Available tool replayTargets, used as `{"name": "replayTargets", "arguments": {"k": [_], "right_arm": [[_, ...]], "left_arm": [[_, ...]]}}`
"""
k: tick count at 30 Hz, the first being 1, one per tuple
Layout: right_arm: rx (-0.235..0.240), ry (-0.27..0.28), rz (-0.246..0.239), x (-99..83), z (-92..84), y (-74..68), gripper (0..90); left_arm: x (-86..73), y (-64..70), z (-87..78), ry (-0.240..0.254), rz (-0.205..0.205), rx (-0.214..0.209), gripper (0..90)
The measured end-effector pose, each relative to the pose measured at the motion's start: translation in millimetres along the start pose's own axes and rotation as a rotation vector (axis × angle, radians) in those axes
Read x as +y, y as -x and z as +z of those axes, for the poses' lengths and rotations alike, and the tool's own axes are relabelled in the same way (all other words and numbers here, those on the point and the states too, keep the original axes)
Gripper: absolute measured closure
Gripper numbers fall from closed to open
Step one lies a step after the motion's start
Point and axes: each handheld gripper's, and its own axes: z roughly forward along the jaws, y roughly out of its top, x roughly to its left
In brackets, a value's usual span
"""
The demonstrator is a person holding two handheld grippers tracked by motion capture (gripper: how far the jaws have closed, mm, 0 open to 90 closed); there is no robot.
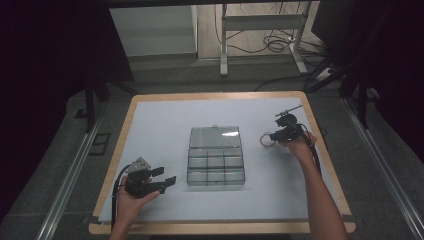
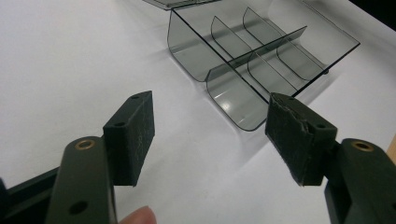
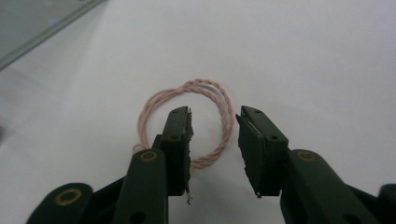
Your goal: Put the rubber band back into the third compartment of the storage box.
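Where jaws straddle cord loop [image 3: 187, 126], clearance.

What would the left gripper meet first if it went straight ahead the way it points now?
Probably the near wall of the clear divided box: the left gripper, fingers wide apart, points straight at it over bare white table.

A lab-like workroom: dark curtains [image 1: 45, 45], floor rails [image 1: 65, 185], loose cables [image 1: 275, 42], and a paper-covered table [image 1: 125, 130].

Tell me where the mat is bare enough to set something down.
Widest bare patch: the white mat left of the open clear organizer box, beyond the left gripper. The near strip before the box is bare. Crowded: right of the box, where the right gripper straddles the pink twisted cord loop.
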Motion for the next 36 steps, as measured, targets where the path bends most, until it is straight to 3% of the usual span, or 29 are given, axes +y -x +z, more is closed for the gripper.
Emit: {"name": "replayTargets", "arguments": {"k": [16,23,30,36], "right_arm": [[-0.021,-0.068,0.026,-1.4,12.4,2.6,77.2],[-0.003,-0.074,0.031,-1.2,12.5,2.5,86.1],[-0.009,-0.080,0.026,-0.2,12.4,0.8,86.9],[-0.013,-0.049,0.027,-0.6,6.3,2.7,87.3]], "left_arm": [[-0.1,0.0,0.0,0.002,0.000,-0.002,32.9],[0.0,0.5,0.5,-0.001,0.000,-0.005,32.9],[-0.1,0.2,-0.2,0.004,0.003,-0.007,32.9],[-0.1,0.1,-0.4,0.005,0.002,-0.006,32.9]]}}
